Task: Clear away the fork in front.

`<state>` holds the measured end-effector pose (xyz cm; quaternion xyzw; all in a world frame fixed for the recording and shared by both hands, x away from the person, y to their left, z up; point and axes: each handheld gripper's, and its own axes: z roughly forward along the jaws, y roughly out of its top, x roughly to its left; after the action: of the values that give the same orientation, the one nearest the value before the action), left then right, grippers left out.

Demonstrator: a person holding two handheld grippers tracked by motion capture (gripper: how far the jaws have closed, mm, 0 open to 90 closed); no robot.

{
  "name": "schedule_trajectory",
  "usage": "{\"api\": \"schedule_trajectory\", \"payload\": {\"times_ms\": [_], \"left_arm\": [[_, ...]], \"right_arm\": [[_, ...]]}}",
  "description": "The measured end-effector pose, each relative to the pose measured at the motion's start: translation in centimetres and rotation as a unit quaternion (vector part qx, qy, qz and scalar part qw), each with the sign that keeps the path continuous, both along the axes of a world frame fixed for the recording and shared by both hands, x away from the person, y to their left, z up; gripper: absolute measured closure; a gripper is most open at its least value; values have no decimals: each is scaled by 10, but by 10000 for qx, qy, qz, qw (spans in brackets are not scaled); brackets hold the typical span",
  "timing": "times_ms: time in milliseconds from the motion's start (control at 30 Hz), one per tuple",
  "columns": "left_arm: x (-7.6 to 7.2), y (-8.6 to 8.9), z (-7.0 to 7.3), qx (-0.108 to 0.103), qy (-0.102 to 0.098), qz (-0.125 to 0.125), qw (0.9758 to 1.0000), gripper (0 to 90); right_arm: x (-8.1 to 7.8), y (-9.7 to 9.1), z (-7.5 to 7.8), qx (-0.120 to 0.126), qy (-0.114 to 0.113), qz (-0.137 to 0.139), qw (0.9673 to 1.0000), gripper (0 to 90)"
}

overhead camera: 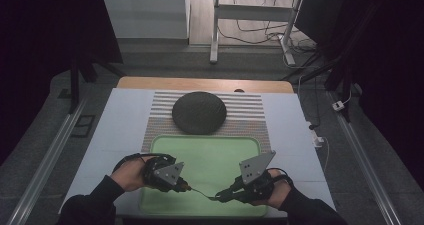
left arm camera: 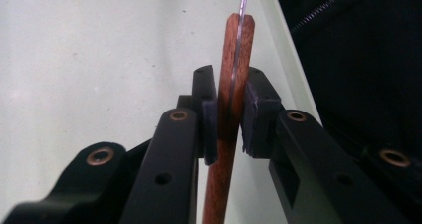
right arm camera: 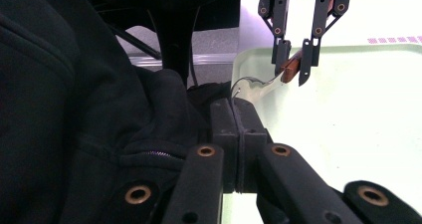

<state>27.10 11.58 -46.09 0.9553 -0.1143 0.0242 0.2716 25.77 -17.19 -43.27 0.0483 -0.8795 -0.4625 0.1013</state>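
Fork point(overhead camera: 202, 191): low centre of the high view, bridging both grippers above the green tray point(overhead camera: 210, 150).
Left gripper point(left arm camera: 230, 127): jaws nearly closed on the wooden handle point(left arm camera: 231, 84); square it up, squeeze firmly.
Right gripper point(right arm camera: 239, 134): jaws pinched shut on the metal end; hold steady.

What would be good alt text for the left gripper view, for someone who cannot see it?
A slim reddish-brown wooden handle with a thin metal shank stands between the two black pads of the left gripper, which sit against its sides. Behind it lies the pale green plastic tray, and a dark zipped garment fills the right side.
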Motion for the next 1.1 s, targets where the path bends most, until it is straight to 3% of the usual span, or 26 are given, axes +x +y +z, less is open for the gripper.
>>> {"api": "schedule_trajectory", "payload": {"times_ms": [100, 233, 300, 333, 400, 500, 533, 567, 633, 667, 700, 733, 767, 800, 833, 900, 967, 1000, 1100], "left_arm": [[-1, 0, -1, 61, 33, -62, 10000, 794], [0, 3, -1, 26, 113, 75, 9999, 797], [2, 6, 0, -14, 214, 342, 9992, 797], [2, 6, 0, -14, 214, 342, 9992, 797], [2, 9, 0, -40, 312, 718, 9969, 797], [1, 13, 0, -17, 392, 1080, 9934, 796], [1, 13, 0, -17, 392, 1080, 9934, 796], [1, 15, 0, -19, 502, 1340, 9897, 796], [2, 17, 0, 1, 619, 1625, 9848, 796], [2, 17, 0, 1, 619, 1625, 9848, 796], [2, 18, -1, 19, 669, 1794, 9815, 796], [2, 18, -1, 19, 669, 1794, 9815, 796], [2, 19, -1, 31, 703, 1912, 9790, 796], [2, 19, -1, 35, 745, 2009, 9768, 796], [2, 21, -2, 32, 814, 2165, 9729, 795], [2, 21, -2, 40, 823, 2217, 9716, 796], [1, 22, -2, 34, 871, 2374, 9675, 796], [1, 23, -2, 32, 898, 2446, 9654, 796], [-1, 26, -2, 26, 974, 2651, 9593, 795]], "right_arm": [[1, -1, -1, -31, -22, -87, 10000, 873], [4, -3, -2, 23, -80, -341, 9994, 811], [6, -4, -2, 27, -150, -545, 9984, 757], [7, -6, -1, 16, -186, -660, 9976, 732], [9, -8, -2, 8, -234, -915, 9955, 681], [12, -13, -3, -135, -279, -1383, 9899, 600], [12, -13, -3, -135, -279, -1383, 9899, 600], [14, -17, -4, -272, -381, -1728, 9838, 549], [15, -19, -6, -357, -428, -1967, 9789, 507], [15, -21, -7, -426, -485, -2131, 9749, 494], [16, -22, -8, -436, -488, -2262, 9719, 469], [16, -23, -7, -488, -502, -2351, 9694, 445], [16, -24, -8, -446, -477, -2485, 9664, 419], [16, -24, -8, -446, -477, -2485, 9664, 419], [16, -26, -9, -427, -524, -2686, 9609, 361], [15, -28, -9, -454, -594, -2860, 9553, 314], [14, -31, -9, -469, -655, -3058, 9487, 271], [14, -31, -9, -469, -655, -3058, 9487, 271], [12, -35, -9, -450, -636, -3286, 9413, 212]]}}
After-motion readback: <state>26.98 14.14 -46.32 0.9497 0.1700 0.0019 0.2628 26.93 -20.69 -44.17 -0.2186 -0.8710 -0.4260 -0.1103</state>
